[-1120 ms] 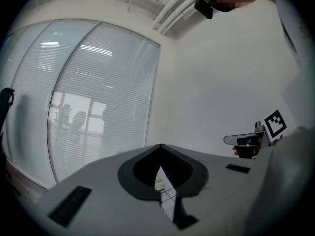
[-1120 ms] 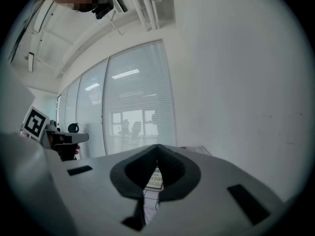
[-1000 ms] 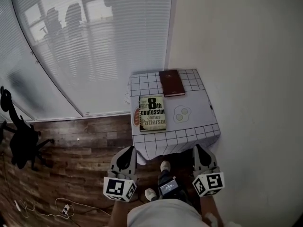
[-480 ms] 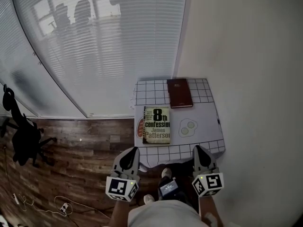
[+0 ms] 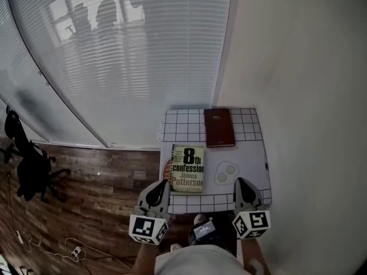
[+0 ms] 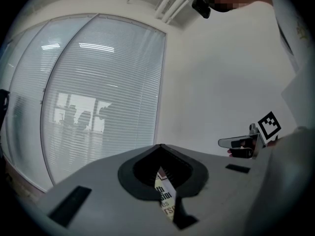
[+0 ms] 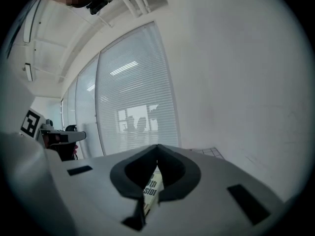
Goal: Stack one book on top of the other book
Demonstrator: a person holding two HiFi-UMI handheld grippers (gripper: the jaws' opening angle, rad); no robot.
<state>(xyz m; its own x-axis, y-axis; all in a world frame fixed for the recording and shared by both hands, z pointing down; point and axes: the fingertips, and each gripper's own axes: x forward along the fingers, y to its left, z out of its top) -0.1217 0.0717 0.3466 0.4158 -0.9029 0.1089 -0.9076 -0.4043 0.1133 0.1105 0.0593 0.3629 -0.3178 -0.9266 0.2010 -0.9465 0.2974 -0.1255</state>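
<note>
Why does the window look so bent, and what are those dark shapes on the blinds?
Head view: the wide lens bows the blinds and wall; the dark shapes are soft silhouettes, shadow or reflection unclear. Left gripper view: fisheye circle, black corners. Right gripper view: same bulge, glare streaks on the blinds.

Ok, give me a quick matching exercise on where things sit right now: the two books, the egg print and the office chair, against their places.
Things:
1. paperback
2. dark red book
3. fried-egg print
4. black office chair

Places:
A. far edge of the table
B. wooden floor, far left
C. near left part of the table
D. just right of the paperback

Pairs: 1-C, 2-A, 3-D, 4-B.
</note>
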